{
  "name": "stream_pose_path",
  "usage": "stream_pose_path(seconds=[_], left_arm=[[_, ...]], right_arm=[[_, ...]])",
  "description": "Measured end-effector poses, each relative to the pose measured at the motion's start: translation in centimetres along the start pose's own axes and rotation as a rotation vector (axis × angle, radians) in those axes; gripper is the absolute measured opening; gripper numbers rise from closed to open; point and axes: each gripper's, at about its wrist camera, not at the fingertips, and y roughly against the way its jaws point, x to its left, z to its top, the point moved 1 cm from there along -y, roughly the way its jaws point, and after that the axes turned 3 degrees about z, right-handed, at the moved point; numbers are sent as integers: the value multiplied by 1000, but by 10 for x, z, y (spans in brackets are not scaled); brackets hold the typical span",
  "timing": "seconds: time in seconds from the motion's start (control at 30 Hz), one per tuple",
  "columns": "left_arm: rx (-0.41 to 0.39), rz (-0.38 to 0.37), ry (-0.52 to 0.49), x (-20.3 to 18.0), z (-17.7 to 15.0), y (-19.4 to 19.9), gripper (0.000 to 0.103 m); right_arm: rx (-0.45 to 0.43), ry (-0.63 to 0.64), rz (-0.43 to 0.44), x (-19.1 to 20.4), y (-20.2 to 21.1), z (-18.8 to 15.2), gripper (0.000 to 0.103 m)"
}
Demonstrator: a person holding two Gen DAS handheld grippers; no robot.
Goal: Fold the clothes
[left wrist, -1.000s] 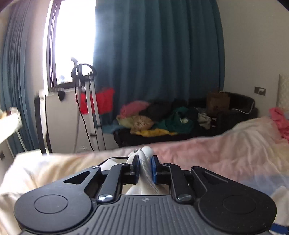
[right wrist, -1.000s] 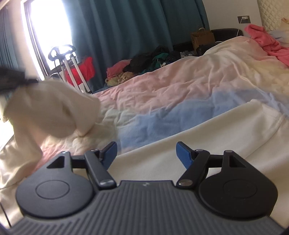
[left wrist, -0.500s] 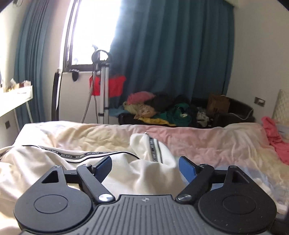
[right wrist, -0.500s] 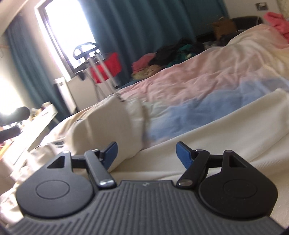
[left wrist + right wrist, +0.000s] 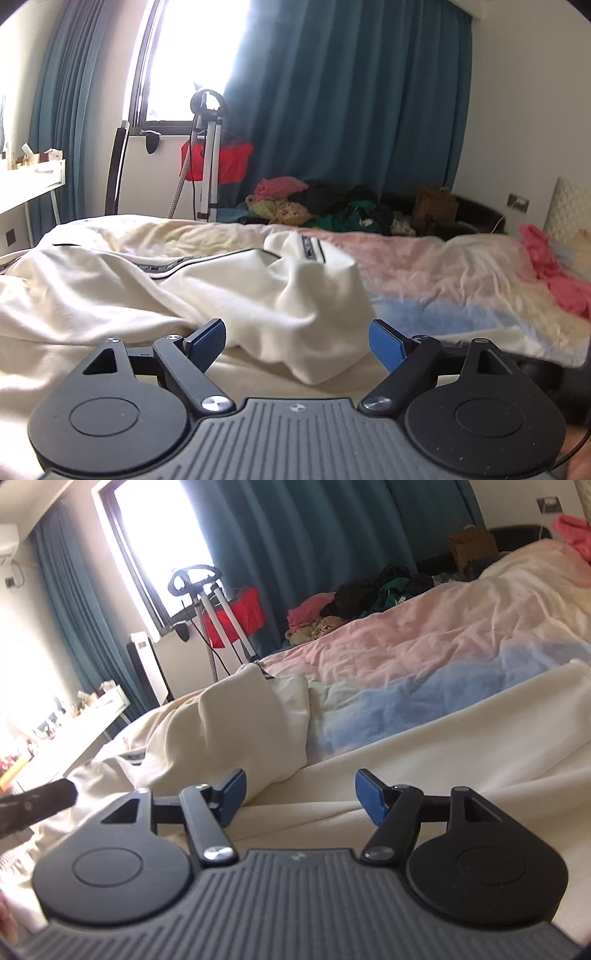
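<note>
**Both grippers empty over a half-folded cream garment**

While the cream garment (image 5: 258,295) lies spread across the bed (image 5: 443,266), neither tool has hold of it: the left gripper (image 5: 298,341) stands with its blue pads wide apart, and the right gripper (image 5: 298,794) is spread the same way, nothing between the fingers of either.

Seen from the left wrist, one part of the garment — a sleeve or side panel with a dark printed stripe (image 5: 310,249) along its seam — is doubled over onto the body of the cloth and sits in a loose hump just ahead of the open pads. That hump suggests a fold laid but not flattened; the cloth stands up rather than lying flat.

From the right wrist, the same bunched part rises to the left, while a smooth stretch of the garment runs under and past the right gripper toward the pastel bedcover. The right tool sits low over that flat stretch, probably placed to pin or pick up the next edge.

The fold looks early — the bulk is unsmoothed.
</note>
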Motion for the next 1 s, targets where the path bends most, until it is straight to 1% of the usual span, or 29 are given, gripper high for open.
stream_pose_path(seconds=[0.07, 0.13, 0.23, 0.33, 0.4, 0.43, 0.5, 0.63, 0.73, 0.83, 0.9, 1.0], left_arm=[[1, 0, 1, 1, -4, 1, 86], [2, 3, 3, 2, -7, 3, 87], [12, -15, 19, 7, -9, 7, 88], [-13, 2, -8, 8, -9, 10, 88], [-17, 6, 1, 10, -7, 10, 89], [-21, 4, 12, 12, -6, 9, 89], [-34, -2, 38, 16, -3, 7, 90], [-71, 17, 50, 23, 4, -3, 90], [-76, 26, 71, 31, 8, -15, 91], [-71, 32, 77, 39, 6, -31, 91], [-61, 29, 79, 43, 2, -44, 91], [-39, 19, 90, 50, -4, -62, 91]], right_arm=[[-11, 30, -6, 4, 2, 2, 68], [-12, 27, -11, 3, 3, 4, 68], [5, -44, -12, -4, 0, 6, 68], [21, -106, 1, -10, -4, 7, 67], [58, -134, 1, -15, -16, 9, 47], [83, -161, -5, -19, -24, 10, 45], [116, -245, 1, -32, -43, 14, 42], [119, -415, 26, -52, -87, 27, 42], [144, -437, 23, -51, -133, 40, 41], [195, -417, 27, -42, -184, 49, 42], [202, -401, 32, -36, -213, 54, 42], [230, -407, 84, -33, -250, 62, 42]])
